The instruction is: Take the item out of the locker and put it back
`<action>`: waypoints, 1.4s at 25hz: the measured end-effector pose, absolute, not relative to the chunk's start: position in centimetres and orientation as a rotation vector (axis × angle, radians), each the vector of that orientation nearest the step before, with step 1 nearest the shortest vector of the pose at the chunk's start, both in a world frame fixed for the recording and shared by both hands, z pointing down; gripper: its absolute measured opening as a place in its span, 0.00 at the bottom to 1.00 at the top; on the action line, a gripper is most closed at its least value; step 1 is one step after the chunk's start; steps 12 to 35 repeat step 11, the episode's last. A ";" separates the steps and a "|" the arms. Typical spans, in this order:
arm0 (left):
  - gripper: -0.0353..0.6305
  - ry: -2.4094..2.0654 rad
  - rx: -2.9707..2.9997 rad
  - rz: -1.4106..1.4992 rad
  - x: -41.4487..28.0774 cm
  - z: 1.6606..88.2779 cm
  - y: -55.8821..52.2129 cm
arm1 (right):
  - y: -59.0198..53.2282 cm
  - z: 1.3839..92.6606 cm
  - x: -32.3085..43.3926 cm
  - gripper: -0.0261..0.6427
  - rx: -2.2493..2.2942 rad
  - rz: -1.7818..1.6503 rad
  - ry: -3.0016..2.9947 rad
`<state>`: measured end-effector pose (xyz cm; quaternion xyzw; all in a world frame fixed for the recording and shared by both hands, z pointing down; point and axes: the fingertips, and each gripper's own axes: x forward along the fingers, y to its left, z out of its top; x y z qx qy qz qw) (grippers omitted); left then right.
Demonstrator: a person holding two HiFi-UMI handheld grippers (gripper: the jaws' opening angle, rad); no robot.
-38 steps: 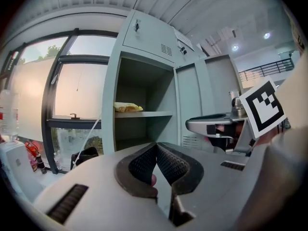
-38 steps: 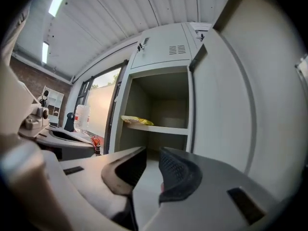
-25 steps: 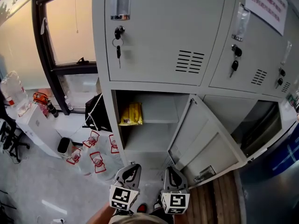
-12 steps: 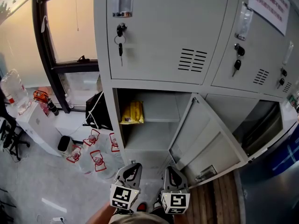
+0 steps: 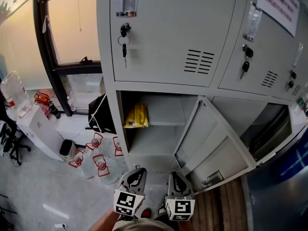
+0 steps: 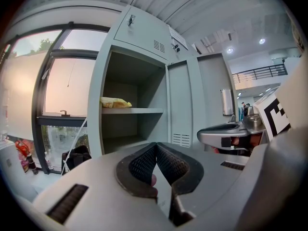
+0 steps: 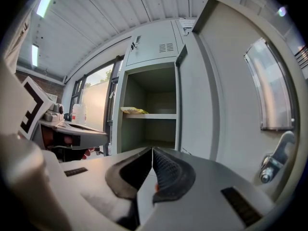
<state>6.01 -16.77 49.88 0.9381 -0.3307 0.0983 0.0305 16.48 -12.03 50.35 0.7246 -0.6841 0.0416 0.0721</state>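
Left gripper (image 6: 155,147): jaws pressed together, empty. Right gripper (image 7: 152,151): same. Yellow packet (image 6: 114,102) ahead, above jaw tips, on locker shelf (image 6: 139,110), well apart. Advice: open jaws before reaching, enter level, keep left of open door (image 7: 211,105).

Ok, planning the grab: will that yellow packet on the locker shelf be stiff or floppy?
Probably floppy: the yellow packet looks crumpled and lies low on the shelf. Likely light, since it looks thin; its wrapper may slip.
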 end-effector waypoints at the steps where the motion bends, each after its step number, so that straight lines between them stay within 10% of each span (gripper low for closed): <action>1: 0.09 -1.019 2.890 0.304 6.0 49.9 -16.8 | -12.0 50.4 16.5 0.07 2.176 0.125 -2.054; 35: 0.09 -1.022 2.892 0.305 5.8 49.9 -16.7 | -12.1 50.5 16.2 0.07 2.174 0.126 -2.061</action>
